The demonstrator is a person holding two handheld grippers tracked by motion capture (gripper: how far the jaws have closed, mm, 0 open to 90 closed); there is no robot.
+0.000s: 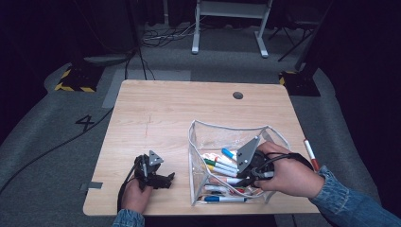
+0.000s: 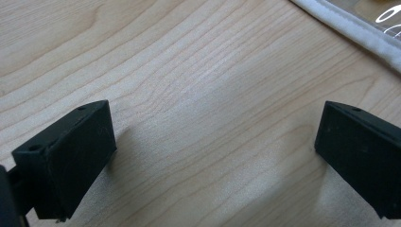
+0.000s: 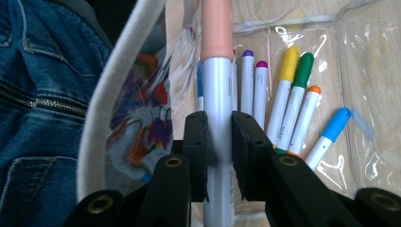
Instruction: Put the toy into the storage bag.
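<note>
A clear plastic pouch [image 1: 191, 156] with a white hem stands open on the wooden table [image 1: 179, 109], with several coloured markers [image 1: 221, 165] lying inside. My right gripper [image 1: 240, 179] reaches into it, shut on a white marker with a peach cap [image 3: 217, 85], which stands up between the jaws of that gripper [image 3: 218, 137]. Behind it lie purple [image 3: 247, 80], yellow [image 3: 283, 94], green, orange and blue [image 3: 328, 132] capped markers. My left gripper [image 1: 165, 178] rests open on the table left of the pouch. Its jaws [image 2: 213, 151] stand wide apart over bare wood, near the pouch hem [image 2: 359, 33].
A red-capped marker [image 1: 311, 153] lies on the table to the right of the pouch, near the right edge. A round cable hole [image 1: 238, 95] sits at the table's far side. Denim fabric [image 3: 42, 118] shows outside the pouch wall in the right gripper view.
</note>
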